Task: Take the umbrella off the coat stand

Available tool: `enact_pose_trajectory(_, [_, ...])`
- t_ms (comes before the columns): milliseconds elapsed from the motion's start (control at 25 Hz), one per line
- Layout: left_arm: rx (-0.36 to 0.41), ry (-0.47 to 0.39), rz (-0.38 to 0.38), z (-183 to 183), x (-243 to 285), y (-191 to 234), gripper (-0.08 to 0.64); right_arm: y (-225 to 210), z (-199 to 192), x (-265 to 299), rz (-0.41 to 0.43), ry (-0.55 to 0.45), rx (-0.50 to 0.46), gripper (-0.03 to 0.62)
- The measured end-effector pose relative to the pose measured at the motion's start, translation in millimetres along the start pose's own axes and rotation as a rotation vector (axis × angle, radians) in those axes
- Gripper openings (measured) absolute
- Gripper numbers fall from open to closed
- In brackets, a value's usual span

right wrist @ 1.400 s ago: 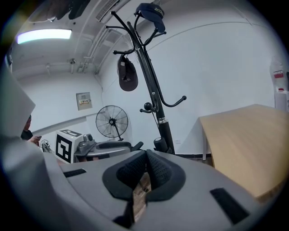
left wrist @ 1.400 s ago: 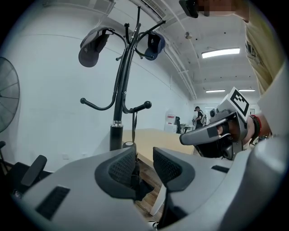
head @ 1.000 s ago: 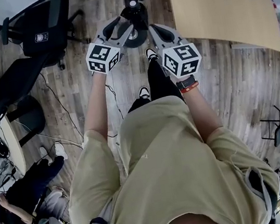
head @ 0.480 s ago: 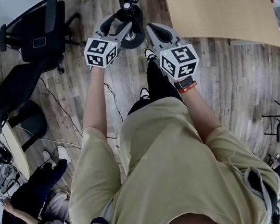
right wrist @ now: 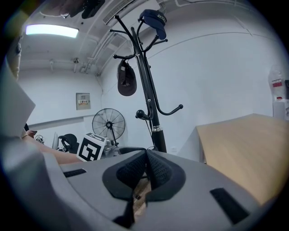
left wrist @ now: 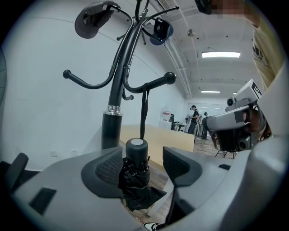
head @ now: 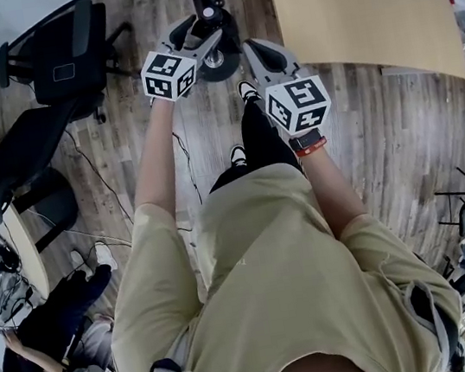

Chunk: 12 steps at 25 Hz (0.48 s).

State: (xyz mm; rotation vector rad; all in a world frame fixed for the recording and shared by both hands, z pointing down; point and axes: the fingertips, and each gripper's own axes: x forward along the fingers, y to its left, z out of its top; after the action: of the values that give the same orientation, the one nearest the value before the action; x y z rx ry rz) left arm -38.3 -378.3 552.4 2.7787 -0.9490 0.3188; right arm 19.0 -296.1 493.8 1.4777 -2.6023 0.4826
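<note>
A folded black umbrella (left wrist: pixel 134 178) hangs by its strap (left wrist: pixel 144 113) from a knobbed hook (left wrist: pixel 169 77) of the black coat stand (left wrist: pixel 118 90). My left gripper (left wrist: pixel 143 166) reaches around it and its jaws are opening. The umbrella lies close against the left pad (left wrist: pixel 109 169), with a clear gap to the right pad. In the head view the left gripper (head: pixel 199 39) is at the stand's pole above its round base (head: pixel 223 61). My right gripper (head: pixel 257 52) stays beside it, shut and empty; in its own view the right gripper's (right wrist: pixel 146 158) pads meet.
A blue cap (right wrist: pixel 153 18) and a dark hat (right wrist: pixel 126 76) hang high on the stand. A tan tabletop (head: pixel 361 3) lies to the right, office chairs (head: pixel 64 58) and a fan (right wrist: pixel 108 126) to the left. A person (head: pixel 39 343) sits at lower left.
My left gripper moved forward toward the coat stand and its jaws spread wider around the umbrella. The right gripper kept its place.
</note>
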Motion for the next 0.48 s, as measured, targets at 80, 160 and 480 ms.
enact_pose_trajectory(80, [-0.008,-0.004,0.002,0,5,3,0.270,-2,-1,1,-0.002,0.003,0.000,0.015])
enact_pose_trajectory(160, [-0.016,-0.010,0.009,2,9,6,0.270,-5,-1,2,0.000,0.006,0.001,0.015])
enact_pose_trajectory(480, [-0.037,-0.022,0.026,8,27,15,0.269,-8,-2,9,0.022,0.019,0.002,0.015])
